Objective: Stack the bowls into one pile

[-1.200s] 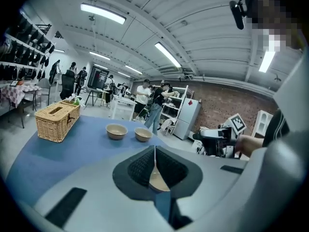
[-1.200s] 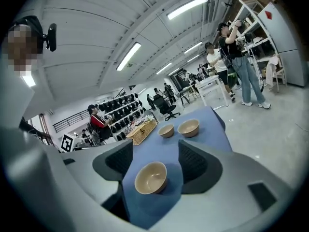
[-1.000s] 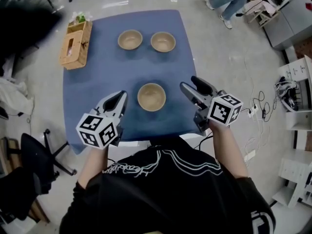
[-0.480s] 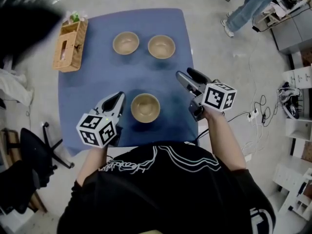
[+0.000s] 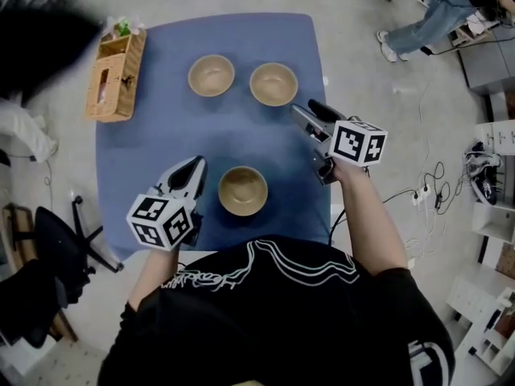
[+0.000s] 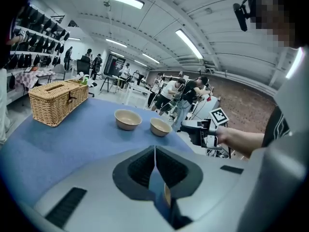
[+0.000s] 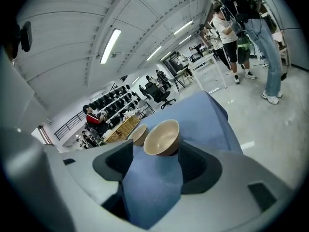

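At the desk's (image 5: 161, 135) near edge, about midway along it, the near bowl (image 5: 243, 190) sits upright, mouth up. Just to its left the left gripper (image 5: 195, 164) hovers with its jaws pressed together on nothing, pointing toward the far edge and not at the bowl. Further in, by the right edge, the right gripper (image 5: 306, 108) is held with its jaws spread wide and empty, aimed toward the far left. The far right bowl (image 5: 273, 84) lies straight ahead of those jaws, just past the tips; in the right gripper view it (image 7: 162, 137) stands framed in the gap, and I cannot tell that it is touched. That hand is much the nearer to it, so the pick looks to fall to the right side, probably by closing over the nearest part of the rim. The bowl is round, so it has no long axis and any approach angle serves; it stands level with its mouth up. Beside it to the left, apart from it, is the far left bowl (image 5: 212, 75), also mouth up. A wicker box (image 5: 117, 75) rests at the far left corner.
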The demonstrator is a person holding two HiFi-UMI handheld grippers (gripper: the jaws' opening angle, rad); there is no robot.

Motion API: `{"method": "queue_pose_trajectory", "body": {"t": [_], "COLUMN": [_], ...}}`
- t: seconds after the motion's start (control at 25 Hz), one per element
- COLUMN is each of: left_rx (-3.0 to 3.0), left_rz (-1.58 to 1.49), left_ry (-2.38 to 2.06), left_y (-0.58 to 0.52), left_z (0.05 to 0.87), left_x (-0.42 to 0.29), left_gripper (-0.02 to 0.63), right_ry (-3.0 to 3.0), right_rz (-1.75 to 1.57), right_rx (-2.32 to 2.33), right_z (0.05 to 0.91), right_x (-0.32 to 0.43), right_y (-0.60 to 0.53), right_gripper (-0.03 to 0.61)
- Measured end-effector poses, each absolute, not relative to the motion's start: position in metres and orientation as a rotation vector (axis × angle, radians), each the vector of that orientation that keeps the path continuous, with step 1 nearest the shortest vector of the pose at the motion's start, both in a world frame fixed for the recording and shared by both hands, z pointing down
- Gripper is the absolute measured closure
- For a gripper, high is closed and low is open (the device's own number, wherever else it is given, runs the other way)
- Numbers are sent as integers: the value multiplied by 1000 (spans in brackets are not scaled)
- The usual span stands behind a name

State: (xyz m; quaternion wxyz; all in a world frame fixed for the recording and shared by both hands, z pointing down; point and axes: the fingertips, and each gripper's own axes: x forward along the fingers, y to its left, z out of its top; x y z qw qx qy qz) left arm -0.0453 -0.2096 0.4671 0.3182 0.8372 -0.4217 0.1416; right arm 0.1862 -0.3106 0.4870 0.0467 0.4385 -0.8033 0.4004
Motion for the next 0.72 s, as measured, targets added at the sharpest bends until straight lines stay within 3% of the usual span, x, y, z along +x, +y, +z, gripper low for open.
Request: {"method": "queue_pose_trajectory", "body": {"t": [0.28,0.72], "left_rx": [2167,2146], "left_rz": [373,369], "left_ry": [-1116,-1108], "left_y": [-219,-227], "left_z": [485,498], "left_x": [-51,-55], "left_gripper": [583,583], "right_ry": [-2398,-2278], "right_rz": [1249,1382], "right_rx": [1361,1423], "right_z": [509,540], "right_x": [181,183], "right_y": [-345,-377], "right_gripper": [276,361]}}
